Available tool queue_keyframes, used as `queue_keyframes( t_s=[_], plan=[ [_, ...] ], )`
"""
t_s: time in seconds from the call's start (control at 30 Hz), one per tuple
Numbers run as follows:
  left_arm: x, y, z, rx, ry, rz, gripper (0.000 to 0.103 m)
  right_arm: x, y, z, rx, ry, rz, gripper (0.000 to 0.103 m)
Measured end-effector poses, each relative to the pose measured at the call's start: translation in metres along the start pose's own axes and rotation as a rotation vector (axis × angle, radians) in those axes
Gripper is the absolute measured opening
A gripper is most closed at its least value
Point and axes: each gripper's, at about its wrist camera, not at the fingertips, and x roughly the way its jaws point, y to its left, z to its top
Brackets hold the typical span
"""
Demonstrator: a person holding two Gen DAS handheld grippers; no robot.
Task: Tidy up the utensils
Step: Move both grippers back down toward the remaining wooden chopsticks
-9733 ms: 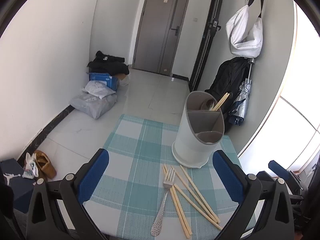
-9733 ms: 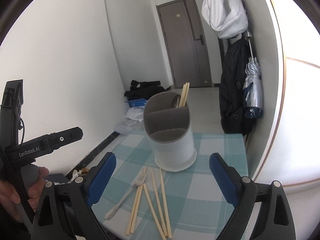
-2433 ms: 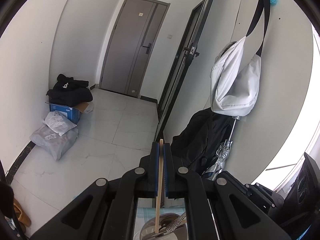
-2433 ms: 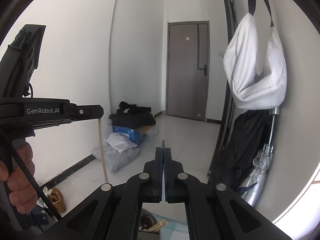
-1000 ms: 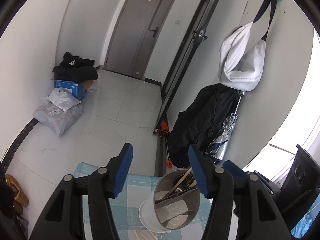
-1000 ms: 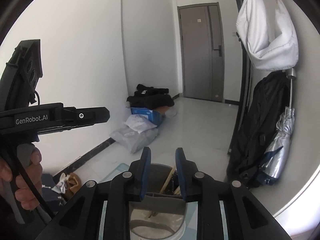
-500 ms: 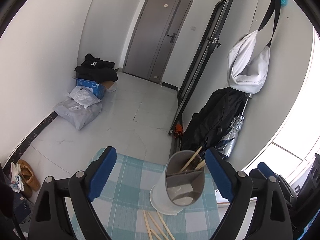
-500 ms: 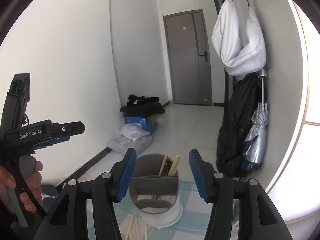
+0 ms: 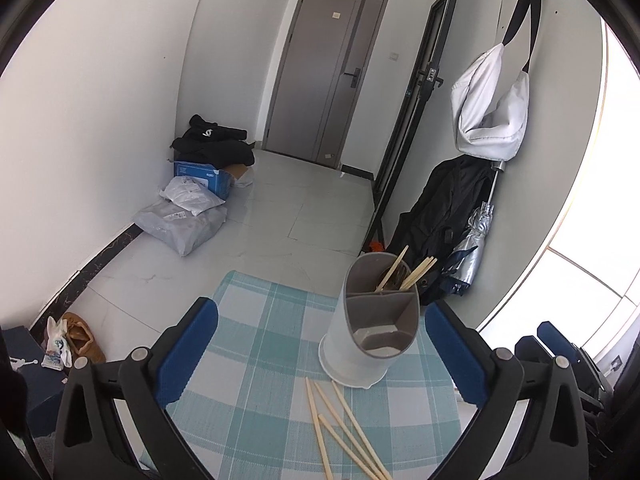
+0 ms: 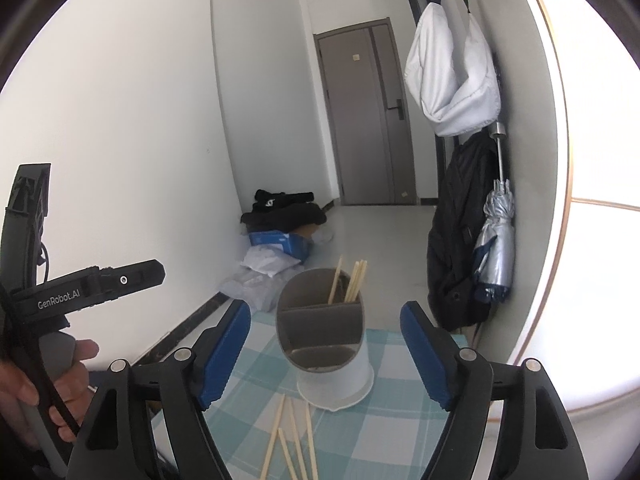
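left tongs [image 9: 322, 354] and right tongs [image 10: 324, 350], both wide apart after just opening, nothing between their blue pads. grey utensil holder [image 9: 374, 320] upright at the far side of the checked desk [image 9: 256, 360], chopsticks [image 9: 402, 270] in its far compartment. loose chopsticks [image 9: 344, 428] lie flat just near of it.

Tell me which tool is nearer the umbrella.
Right. The umbrella hangs ahead and just to the right of the right tool. The left tool sits further left, on the right tool's far side from it.
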Motion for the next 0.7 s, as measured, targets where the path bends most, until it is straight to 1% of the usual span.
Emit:
queue_keyframes(
  t_s=[0.1, 0.17, 0.3, 0.43, 0.6, 0.7],
  plan=[
    [0.0, 0.003, -0.012, -0.006, 0.004, 0.017, 0.102, -0.003, 0.001, -0.012, 0.004, 0.013, -0.002, 0.084],
    [0.001, 0.003, -0.021, 0.006, 0.018, 0.015, 0.102, -0.002, 0.002, -0.021, 0.008, 0.026, -0.001, 0.085],
    [0.004, 0.006, -0.036, 0.014, 0.04, 0.012, 0.102, 0.0, 0.004, -0.04, 0.014, 0.068, -0.005, 0.086],
    [0.011, 0.011, -0.05, 0.002, 0.06, 0.036, 0.102, 0.007, 0.002, -0.055, 0.025, 0.111, -0.01, 0.086],
    [0.028, 0.013, -0.067, 0.005, 0.116, 0.045, 0.102, 0.02, -0.005, -0.072, 0.039, 0.177, -0.016, 0.087],
    [0.037, 0.018, -0.076, -0.019, 0.159, 0.038, 0.102, 0.028, -0.007, -0.082, 0.037, 0.214, -0.025, 0.087]
  ],
)
